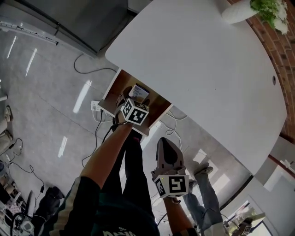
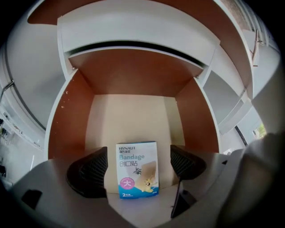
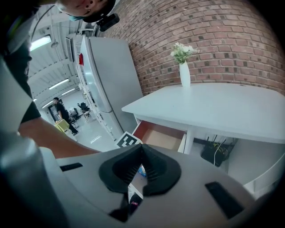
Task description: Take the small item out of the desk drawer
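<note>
A small blue-and-white bandage box (image 2: 137,170) lies flat on the pale floor of the open desk drawer (image 2: 67,124), near its front. My left gripper (image 2: 138,156) reaches into the drawer with its jaws open wide on either side of the box; neither pad (image 2: 91,168) touches it. In the head view the left gripper (image 1: 129,102) hangs over the drawer (image 1: 110,99), where the box (image 1: 138,92) shows just beyond it. My right gripper (image 1: 165,144) is held lower, away from the drawer, shut with nothing in it. The right gripper view shows its jaws (image 3: 142,149) closed together.
The drawer hangs under a large white table (image 1: 207,60) with a white vase of flowers (image 1: 237,11) at its far end. Cables (image 1: 92,69) and a power strip lie on the grey floor. A brick wall (image 3: 213,40) and a grey cabinet (image 3: 111,80) stand behind.
</note>
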Motion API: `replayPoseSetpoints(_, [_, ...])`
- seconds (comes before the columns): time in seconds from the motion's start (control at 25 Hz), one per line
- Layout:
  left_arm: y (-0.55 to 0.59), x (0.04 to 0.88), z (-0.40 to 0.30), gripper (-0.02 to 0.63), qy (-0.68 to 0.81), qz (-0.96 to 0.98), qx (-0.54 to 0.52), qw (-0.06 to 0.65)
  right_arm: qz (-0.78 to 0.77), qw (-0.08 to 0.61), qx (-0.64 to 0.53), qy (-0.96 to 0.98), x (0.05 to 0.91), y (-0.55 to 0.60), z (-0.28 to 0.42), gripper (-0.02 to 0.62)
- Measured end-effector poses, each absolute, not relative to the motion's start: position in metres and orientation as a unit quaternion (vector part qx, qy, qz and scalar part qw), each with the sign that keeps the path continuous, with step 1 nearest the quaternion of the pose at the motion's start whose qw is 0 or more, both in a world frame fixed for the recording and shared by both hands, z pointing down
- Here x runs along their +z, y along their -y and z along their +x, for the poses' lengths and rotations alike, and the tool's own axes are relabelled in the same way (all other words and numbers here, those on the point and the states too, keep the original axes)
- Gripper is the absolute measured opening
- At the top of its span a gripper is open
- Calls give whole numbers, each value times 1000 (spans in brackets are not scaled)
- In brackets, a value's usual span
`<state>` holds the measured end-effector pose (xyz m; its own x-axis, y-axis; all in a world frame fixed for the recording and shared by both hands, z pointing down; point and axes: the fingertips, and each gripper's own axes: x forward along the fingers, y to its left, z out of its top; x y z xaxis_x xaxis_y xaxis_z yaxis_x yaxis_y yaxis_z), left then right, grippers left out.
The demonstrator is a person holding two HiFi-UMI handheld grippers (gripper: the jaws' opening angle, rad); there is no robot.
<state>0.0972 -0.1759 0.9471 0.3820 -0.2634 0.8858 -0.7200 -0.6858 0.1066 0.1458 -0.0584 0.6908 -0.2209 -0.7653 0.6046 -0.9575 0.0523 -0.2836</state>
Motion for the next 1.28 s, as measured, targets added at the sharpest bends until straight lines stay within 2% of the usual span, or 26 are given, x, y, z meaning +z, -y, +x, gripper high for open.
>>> replayPoseSetpoints(0.36, [177, 990, 99, 437, 308, 756, 503, 283, 619, 158, 344, 688, 703, 41, 158, 25])
replayPoseSetpoints(0.68, [174, 1005, 99, 439, 307, 744, 532, 264, 615, 172, 351, 685, 710, 37, 165, 25])
replayPoseSetpoints(0.96, [176, 1001, 94, 426, 314, 743, 530, 263, 621, 156, 350, 684, 704, 45, 162, 25])
replayPoseSetpoints(1.2, [180, 975, 94, 425, 308, 763, 515, 239, 604, 176, 348, 695, 700, 47, 158, 25])
replayPoseSetpoints(1.28, [182, 961, 94, 425, 310, 771, 504, 236, 608, 160, 344, 698, 693, 53, 154, 25])
